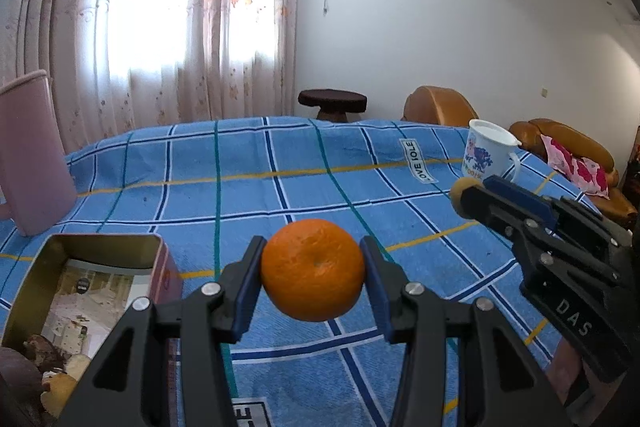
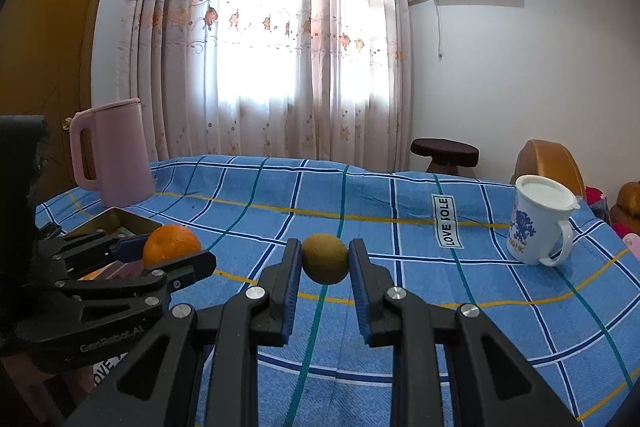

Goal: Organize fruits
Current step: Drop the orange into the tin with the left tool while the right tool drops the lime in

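An orange [image 1: 313, 269] is clamped between the left gripper [image 1: 314, 277] pads, above the blue checked cloth [image 1: 280, 195]. Only its view reveals the open tin [image 1: 86, 291] interior, left of it. A brownish-green fruit [image 2: 325, 258] is clenched by the right gripper [image 2: 325, 263]; the pink jug [image 2: 112, 155] is seen whole far left, a mug [image 2: 538, 223] right. Curtains [image 2: 280, 47] are seen behind.

The orange [image 1: 313, 269] is bright orange, the small round fruit [image 2: 325, 258] is brownish-green, the tablecloth [image 1: 320, 167] is blue with white, dark blue, teal and yellow checks, the jug [image 2: 114, 153] is pale pink (the mug [image 2: 538, 221] is white with blue print)
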